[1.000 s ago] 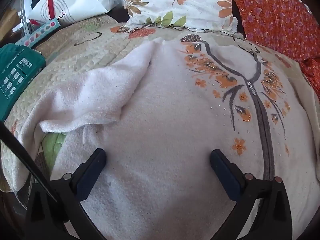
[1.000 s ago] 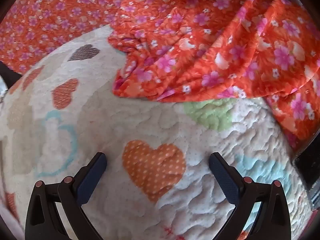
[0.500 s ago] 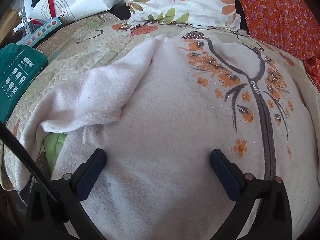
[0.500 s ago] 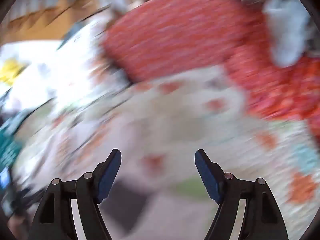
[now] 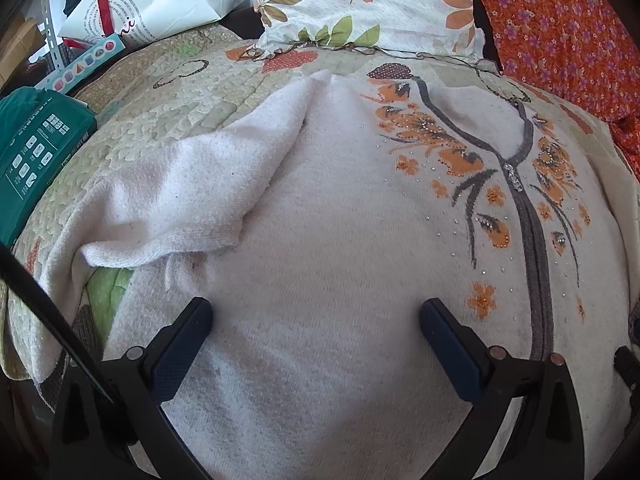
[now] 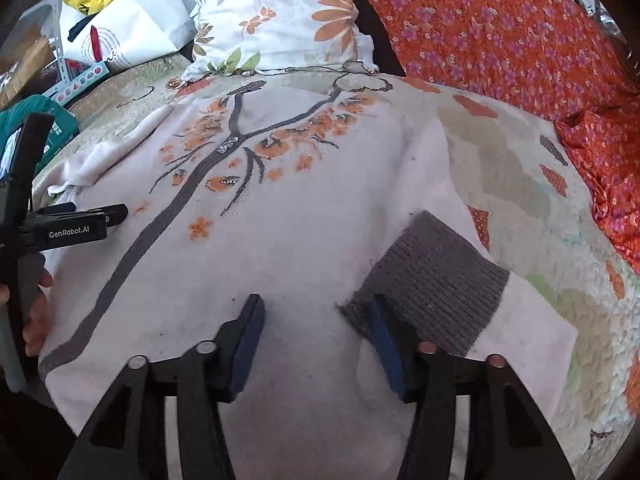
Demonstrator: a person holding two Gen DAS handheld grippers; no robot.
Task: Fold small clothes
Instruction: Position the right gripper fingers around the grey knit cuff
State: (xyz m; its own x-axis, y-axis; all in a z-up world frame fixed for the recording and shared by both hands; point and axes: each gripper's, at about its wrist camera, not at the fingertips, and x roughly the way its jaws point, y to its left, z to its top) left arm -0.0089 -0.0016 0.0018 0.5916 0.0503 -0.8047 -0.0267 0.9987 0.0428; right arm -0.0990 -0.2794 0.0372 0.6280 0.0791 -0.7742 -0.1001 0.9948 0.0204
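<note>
1. The sweater (image 6: 304, 240) lies flat on the quilted bed cover (image 6: 520, 184), filling the centre of both views. Its long axis runs from the collar at upper centre of the frame down to the hem at the bottom edge.
2. The right claw (image 6: 316, 320) has just been closing and now stands partly apart. Only flat sweater cloth lies under the gap; nothing is pinched.
3. Key relation: the grey ribbed cuff (image 6: 432, 284) of the right sleeve sits directly ahead-right of the right claw. Its near corner is touching or just behind the right finger (image 6: 386, 344); which one cannot be told.
4. The left claw (image 5: 316, 320) is wide apart over the lower body of the sweater, gripping nothing.
5. The left sleeve (image 5: 192, 192) lies crumpled at centre-left of the left view, up-left of that claw.
6. The right claw is nearer a sleeve end, so the cuff looks like the likely next grasp, judged from position only.
7. Room: bare quilt lies right of the cuff. The floral pillow (image 6: 280, 20) and orange flowered cloth (image 6: 500, 32) bound the top and right. A green box (image 5: 36, 152) sits at the left edge.
</note>
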